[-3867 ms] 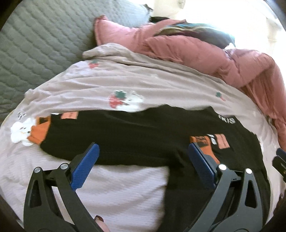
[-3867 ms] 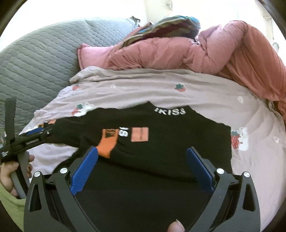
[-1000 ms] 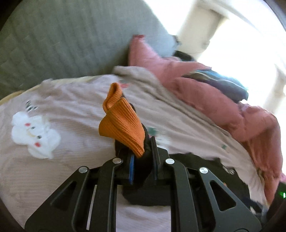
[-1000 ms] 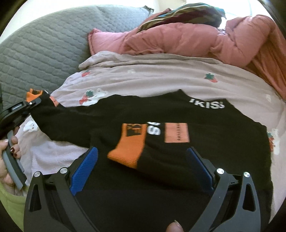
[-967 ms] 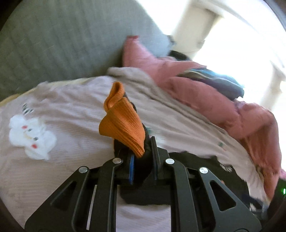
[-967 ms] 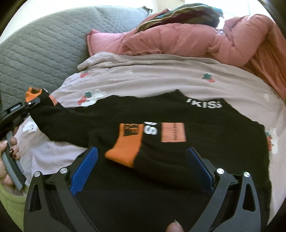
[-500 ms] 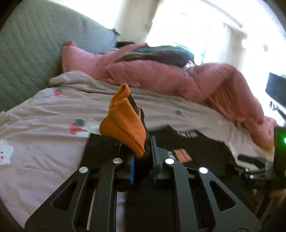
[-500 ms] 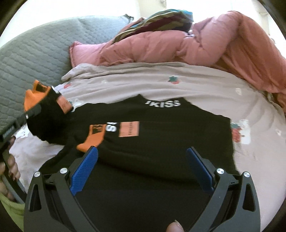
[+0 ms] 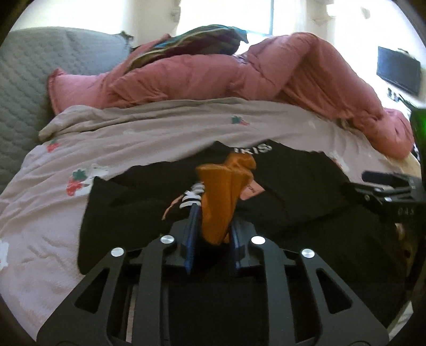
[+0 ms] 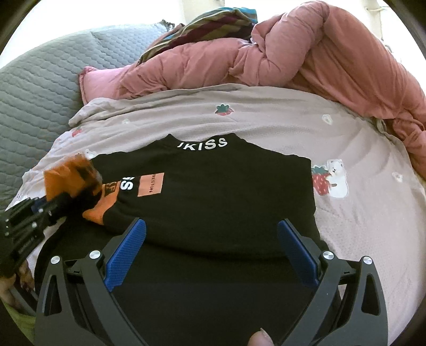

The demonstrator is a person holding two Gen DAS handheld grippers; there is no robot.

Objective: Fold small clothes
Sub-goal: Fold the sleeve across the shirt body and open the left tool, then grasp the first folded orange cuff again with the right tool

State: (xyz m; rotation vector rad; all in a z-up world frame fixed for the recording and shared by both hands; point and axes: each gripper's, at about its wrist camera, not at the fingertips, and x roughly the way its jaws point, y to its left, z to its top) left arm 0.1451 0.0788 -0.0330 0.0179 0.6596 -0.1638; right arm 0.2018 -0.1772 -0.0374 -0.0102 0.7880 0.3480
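Observation:
A black sweater (image 10: 213, 186) with white neck lettering lies flat on the printed bed sheet (image 10: 359, 213). One sleeve is folded across its chest, with its orange cuff (image 10: 102, 207) lying there. My left gripper (image 9: 213, 226) holds the other sleeve's orange cuff (image 9: 218, 202) up over the sweater's (image 9: 306, 191) middle. Its jaws are opening, with the cuff still between the pads. In the right wrist view that cuff (image 10: 69, 178) hangs at the sweater's left edge, above the left gripper (image 10: 40, 210). My right gripper (image 10: 211, 252) stands wide open over the lower body, holding nothing.
A bunched pink quilt (image 10: 293, 53) with a striped garment (image 10: 213, 24) on it lies along the far side. A grey quilted headboard (image 10: 40, 79) rises at the left. A dark screen (image 9: 399, 69) is at the far right.
My left gripper carried the sleeve from the left side in over the sweater's body and rolled. Its jaws have parted a little. The right gripper shifted slightly.

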